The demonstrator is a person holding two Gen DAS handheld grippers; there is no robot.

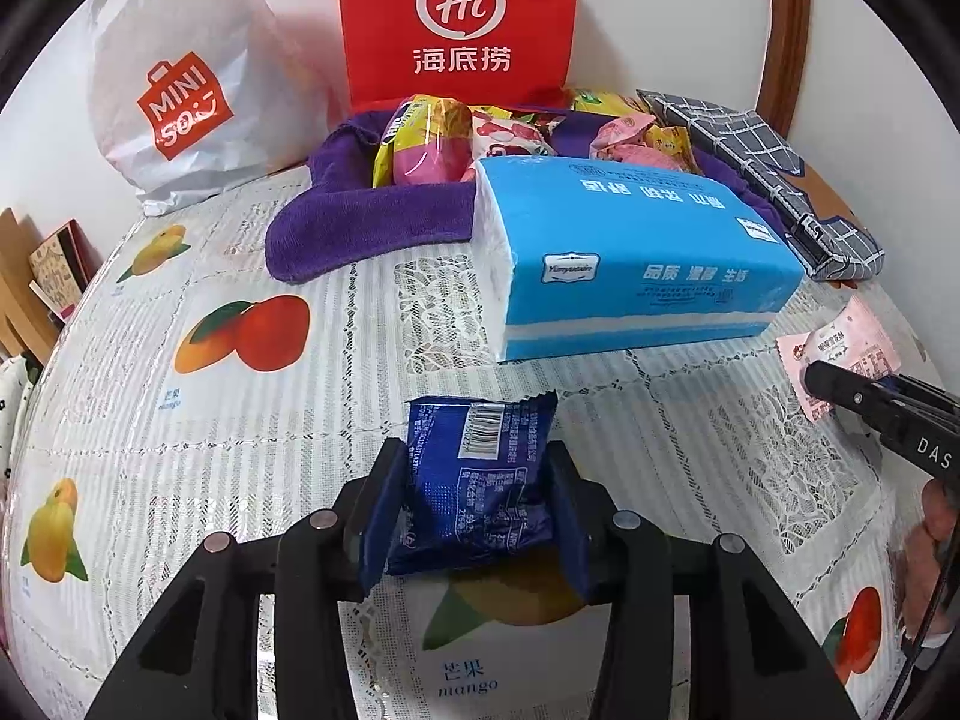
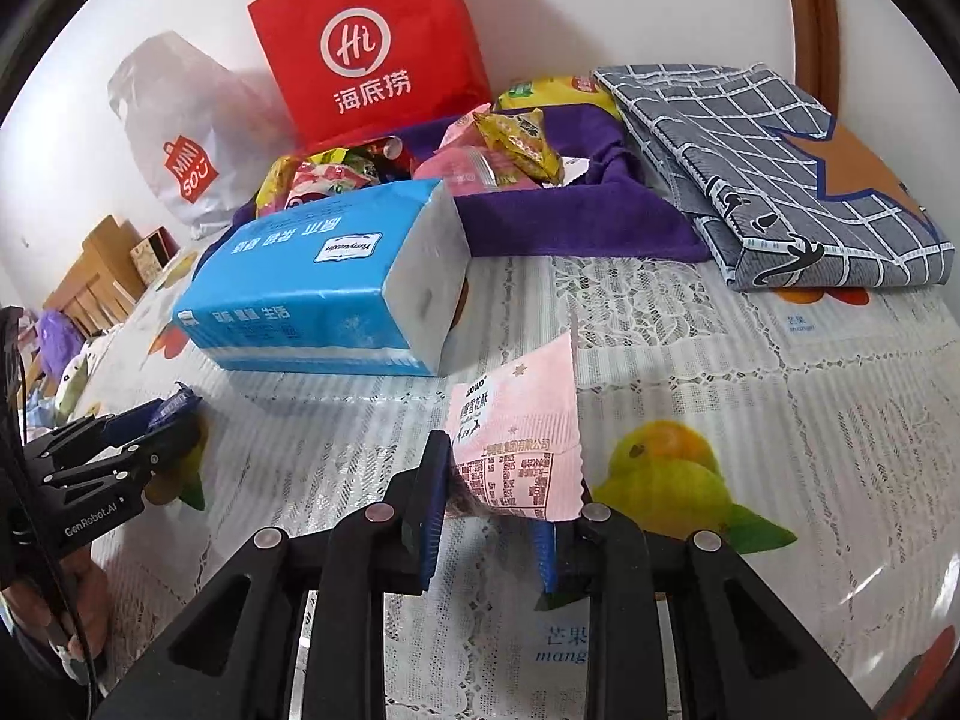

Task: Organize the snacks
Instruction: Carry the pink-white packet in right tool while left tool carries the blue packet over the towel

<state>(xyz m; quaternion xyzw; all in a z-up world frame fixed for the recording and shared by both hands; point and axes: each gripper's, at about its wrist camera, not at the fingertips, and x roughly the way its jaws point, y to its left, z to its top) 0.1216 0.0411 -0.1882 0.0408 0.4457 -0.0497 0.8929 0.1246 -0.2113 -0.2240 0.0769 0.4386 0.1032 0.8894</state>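
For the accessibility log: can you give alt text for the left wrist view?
The left gripper pinches a blue snack packet over a mango-print tablecloth. Behind lie a blue tissue pack and a purple cloth heaped with snacks; at right the right gripper holds a pink packet.

Two grippers show: the left gripper (image 1: 474, 498) and the right gripper (image 2: 486, 516). One blue snack packet (image 1: 474, 480) sits between the left jaws, and one pink snack packet (image 2: 516, 450) between the right jaws. Ahead of both jaws lies one blue tissue pack (image 1: 636, 252). Beyond it is one purple towel (image 1: 366, 222) carrying a heap of wrapped snacks (image 1: 480, 138), too overlapped to count. Behind that stand two bags: one red paper bag (image 1: 459, 24) and one white plastic bag (image 1: 180, 90). One folded grey checked cloth (image 2: 774, 174) lies off to the right of the jaws.
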